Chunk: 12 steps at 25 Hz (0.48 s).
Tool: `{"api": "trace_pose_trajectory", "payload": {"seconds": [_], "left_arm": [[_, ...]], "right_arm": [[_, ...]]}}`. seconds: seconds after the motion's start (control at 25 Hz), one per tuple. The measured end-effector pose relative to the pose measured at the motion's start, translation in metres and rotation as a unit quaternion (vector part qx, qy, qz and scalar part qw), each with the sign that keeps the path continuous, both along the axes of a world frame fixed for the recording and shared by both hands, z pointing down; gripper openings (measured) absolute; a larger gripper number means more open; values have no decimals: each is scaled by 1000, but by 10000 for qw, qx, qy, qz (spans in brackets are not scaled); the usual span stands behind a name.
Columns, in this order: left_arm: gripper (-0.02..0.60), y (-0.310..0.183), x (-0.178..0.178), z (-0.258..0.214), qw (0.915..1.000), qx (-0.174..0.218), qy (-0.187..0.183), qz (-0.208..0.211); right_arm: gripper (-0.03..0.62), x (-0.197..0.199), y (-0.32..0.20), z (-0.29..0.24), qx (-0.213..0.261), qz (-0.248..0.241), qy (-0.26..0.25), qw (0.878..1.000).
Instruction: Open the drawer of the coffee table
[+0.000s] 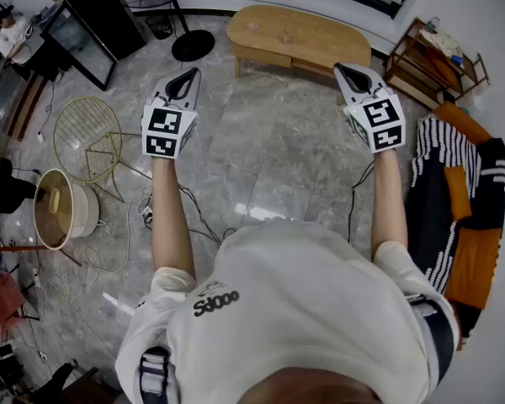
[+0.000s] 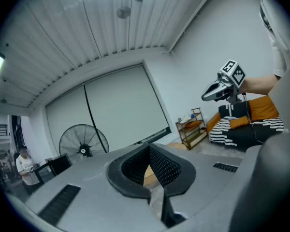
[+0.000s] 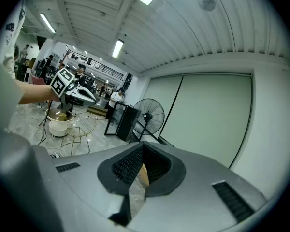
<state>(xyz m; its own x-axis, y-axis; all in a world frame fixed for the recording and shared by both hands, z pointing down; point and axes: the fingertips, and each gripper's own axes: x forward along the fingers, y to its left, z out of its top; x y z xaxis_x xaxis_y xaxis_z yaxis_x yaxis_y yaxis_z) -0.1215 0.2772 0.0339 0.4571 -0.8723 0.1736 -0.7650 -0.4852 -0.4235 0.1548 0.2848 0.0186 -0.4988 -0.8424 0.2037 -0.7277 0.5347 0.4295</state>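
Observation:
The oval wooden coffee table (image 1: 299, 34) stands on the marble floor at the far side of the room, with its drawer front (image 1: 313, 64) under the top. Both grippers are held out at arm's length, well short of the table. My left gripper (image 1: 188, 76) is shut with nothing in it, and its meshed pads meet in the left gripper view (image 2: 148, 149). My right gripper (image 1: 348, 72) is also shut and empty (image 3: 142, 148). A sliver of the table's wood shows behind each closed pair of jaws. Each gripper view also catches the other gripper (image 2: 217, 92) (image 3: 70, 90).
A standing fan's base (image 1: 192, 45) sits left of the table, and a black cabinet (image 1: 93, 23) beyond it. A wooden shelf (image 1: 433, 57) and a sofa with striped and orange cushions (image 1: 454, 192) line the right. A wire chair (image 1: 88, 137), a pot (image 1: 59, 209) and cables lie left.

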Motion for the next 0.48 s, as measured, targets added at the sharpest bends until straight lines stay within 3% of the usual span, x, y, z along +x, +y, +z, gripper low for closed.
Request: {"api": "trace_pose_trajectory", "payload": {"seconds": [0.48], "left_arm": [[18, 2, -40, 7, 10000, -20, -26, 47]], "right_arm": [[6, -36, 3, 9, -28, 17, 65, 10000]]}}
